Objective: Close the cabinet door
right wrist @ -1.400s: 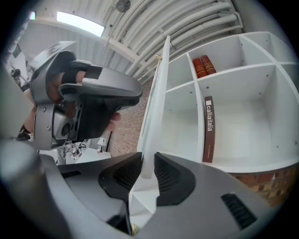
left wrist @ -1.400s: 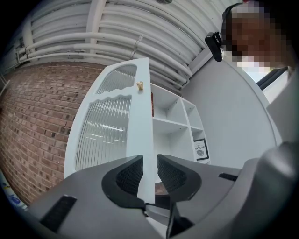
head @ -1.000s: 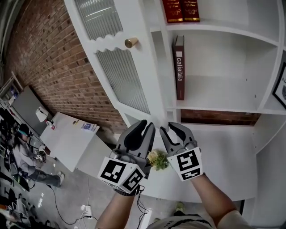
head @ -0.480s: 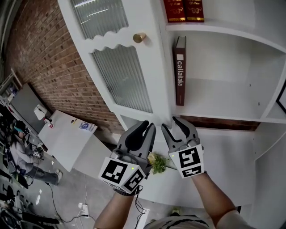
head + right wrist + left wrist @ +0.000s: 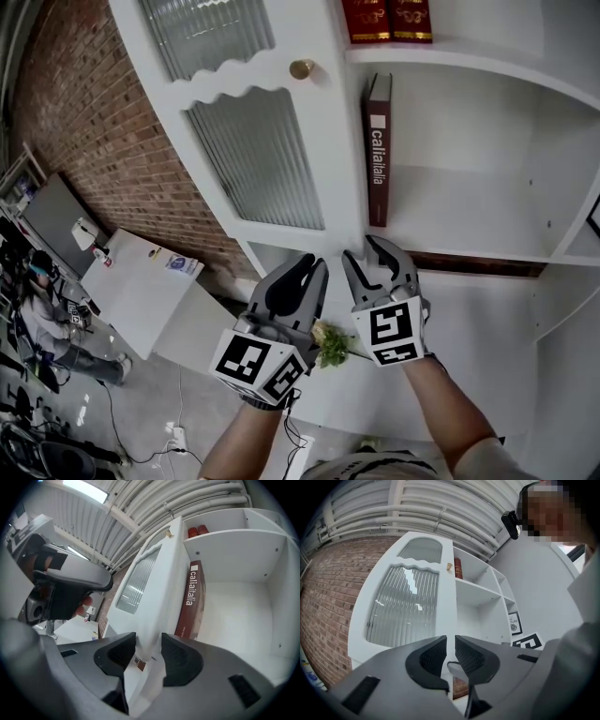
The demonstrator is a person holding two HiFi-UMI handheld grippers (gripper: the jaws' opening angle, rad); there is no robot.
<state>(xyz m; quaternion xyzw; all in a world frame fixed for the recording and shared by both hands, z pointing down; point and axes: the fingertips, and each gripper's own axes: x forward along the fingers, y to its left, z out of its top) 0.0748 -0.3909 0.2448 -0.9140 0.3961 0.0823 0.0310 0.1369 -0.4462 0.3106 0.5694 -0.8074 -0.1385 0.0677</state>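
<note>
Just beyond jaws, cabinet door (image 5: pixel 330 178)

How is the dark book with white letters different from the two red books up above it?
The dark book is maroon with white letters; the two red books are brighter, with gold bands. The dark book stands alone on the lower shelf; the red books stand paired on the shelf above. All stand upright at their shelf's left end, beside the cabinet door.
</note>
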